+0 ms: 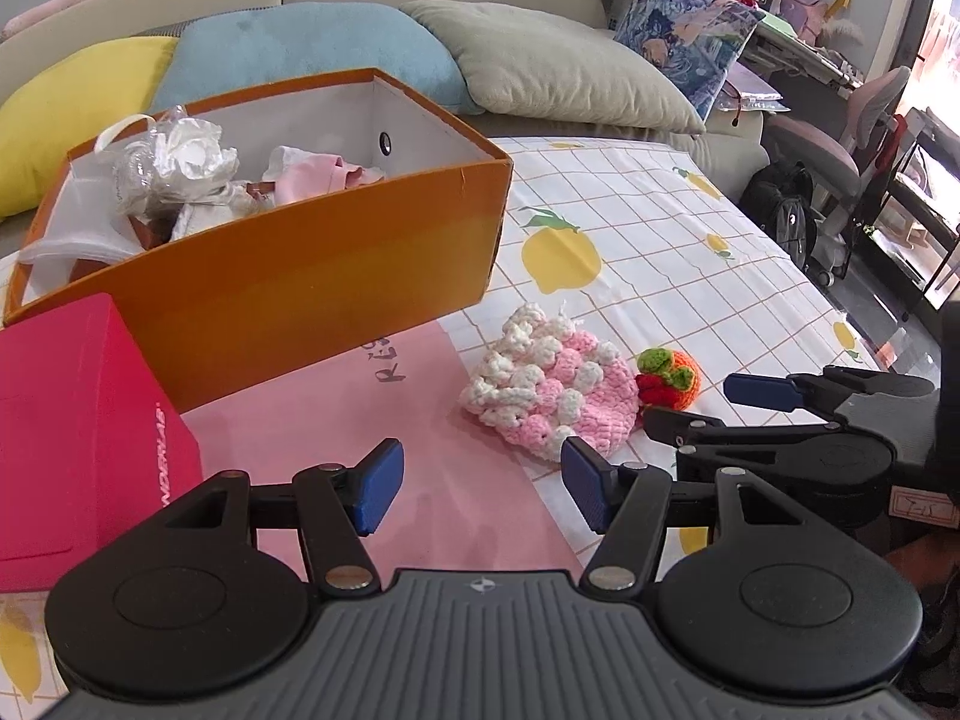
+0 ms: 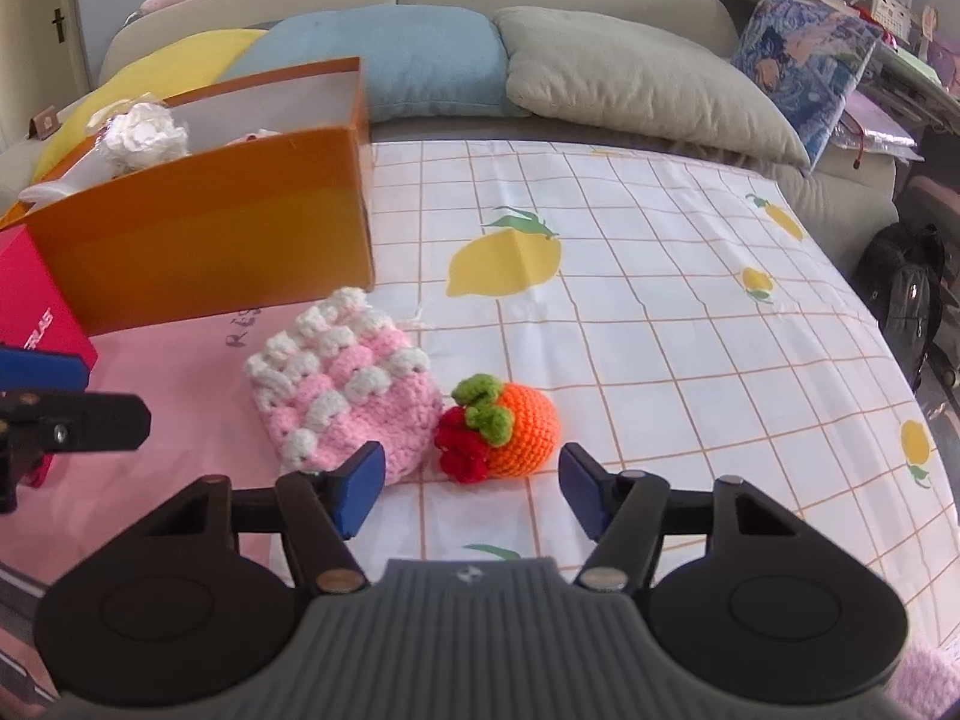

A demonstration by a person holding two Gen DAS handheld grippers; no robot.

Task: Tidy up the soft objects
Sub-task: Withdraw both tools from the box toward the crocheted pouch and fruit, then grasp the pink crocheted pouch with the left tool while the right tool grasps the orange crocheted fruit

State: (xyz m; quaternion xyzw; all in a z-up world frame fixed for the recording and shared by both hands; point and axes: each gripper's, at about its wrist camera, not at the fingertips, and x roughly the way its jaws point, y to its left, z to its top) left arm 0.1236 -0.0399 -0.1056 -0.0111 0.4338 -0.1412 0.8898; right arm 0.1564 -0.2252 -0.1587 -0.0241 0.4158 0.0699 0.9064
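We hold the left gripper (image 1: 477, 483) and right gripper (image 2: 471, 489) spread wide and empty, lined up on the crochet pouch (image 2: 342, 384) and crochet orange (image 2: 516, 426), touching mid-bedsheet (image 2: 660, 300) near the orange box (image 1: 288, 276), seemingly their destination.

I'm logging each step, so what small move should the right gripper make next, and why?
Probably ease the right gripper forward and down onto the crocheted orange fruit: its jaws are open and empty, and the fruit lies just ahead, outside the orange box.
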